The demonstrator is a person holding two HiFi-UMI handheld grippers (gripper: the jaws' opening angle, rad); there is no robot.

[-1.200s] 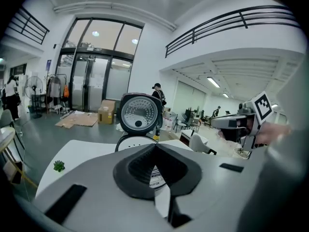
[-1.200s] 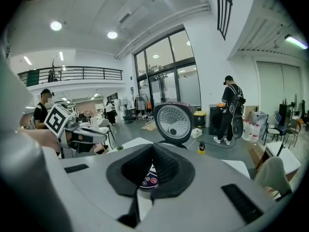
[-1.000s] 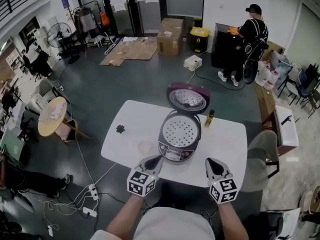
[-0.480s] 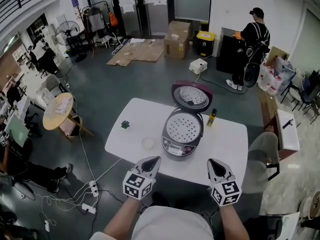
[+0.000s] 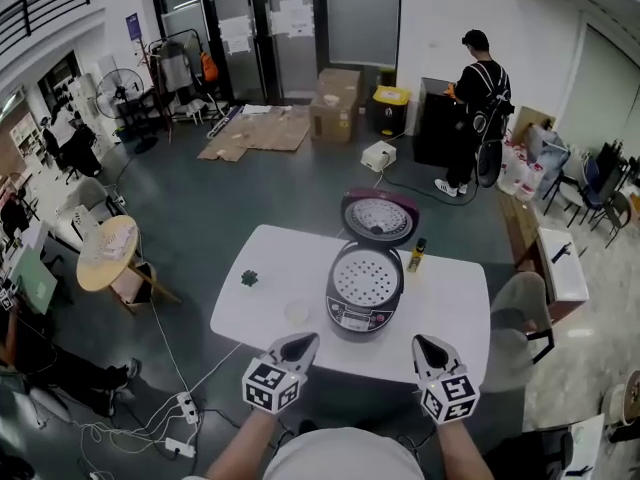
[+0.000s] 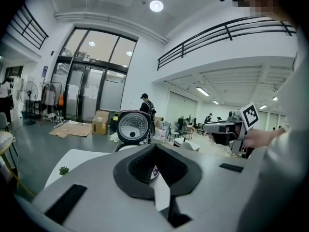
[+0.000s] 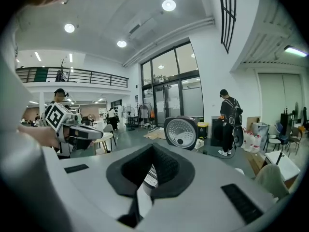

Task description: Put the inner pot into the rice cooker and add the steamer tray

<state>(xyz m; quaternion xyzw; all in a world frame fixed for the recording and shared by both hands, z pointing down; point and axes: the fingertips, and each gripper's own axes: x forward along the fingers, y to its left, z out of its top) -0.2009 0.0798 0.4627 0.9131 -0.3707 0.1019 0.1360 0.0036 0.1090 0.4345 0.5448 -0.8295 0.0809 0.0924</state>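
The rice cooker (image 5: 363, 293) stands on the white table (image 5: 450, 308) with its lid (image 5: 379, 216) swung up. A perforated steamer tray (image 5: 365, 275) lies in its top, hiding whatever is below. My left gripper (image 5: 297, 347) and right gripper (image 5: 429, 347) hover shut and empty at the table's near edge, left and right of the cooker and short of it. In the left gripper view the left gripper (image 6: 155, 148) points at the lid (image 6: 133, 126), with the right gripper (image 6: 227, 127) beside it. The right gripper view has the right gripper (image 7: 153, 151) aimed at the lid (image 7: 181, 132).
On the table are a small bottle (image 5: 417, 255) right of the cooker, a green item (image 5: 249, 278) and a small round dish (image 5: 297, 311) to its left. A chair (image 5: 520, 303) stands at the table's right end. Cables (image 5: 180, 408) lie on the floor at left. A person (image 5: 475, 108) stands far behind.
Both grippers have drawn back from the cooker toward the table's near edge and the person. The head camera has pulled back too, so the cooker looks smaller.
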